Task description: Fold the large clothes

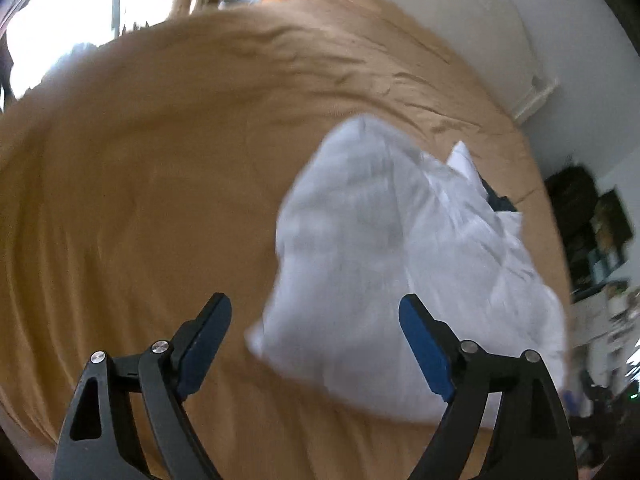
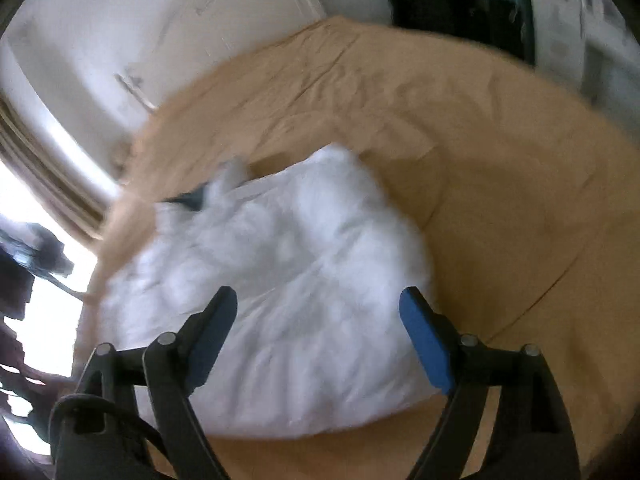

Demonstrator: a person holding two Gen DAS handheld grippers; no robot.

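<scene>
white garment [image 1: 392,248] bunched on tan bed [image 1: 140,184] | left tool [image 1: 316,344] and right tool [image 2: 320,340] both gaping, empty | soft, light, floppy | best pinched at a corner or hem

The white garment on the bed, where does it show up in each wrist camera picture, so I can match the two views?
Left wrist view: the white garment lies right of centre, reaching the lower right, on the tan bedspread.
Right wrist view: the white garment lies centre to lower left, behind the open gripper fingers.
Shared landmark: the dark blue item peeking out at the garment's far edge.
</scene>
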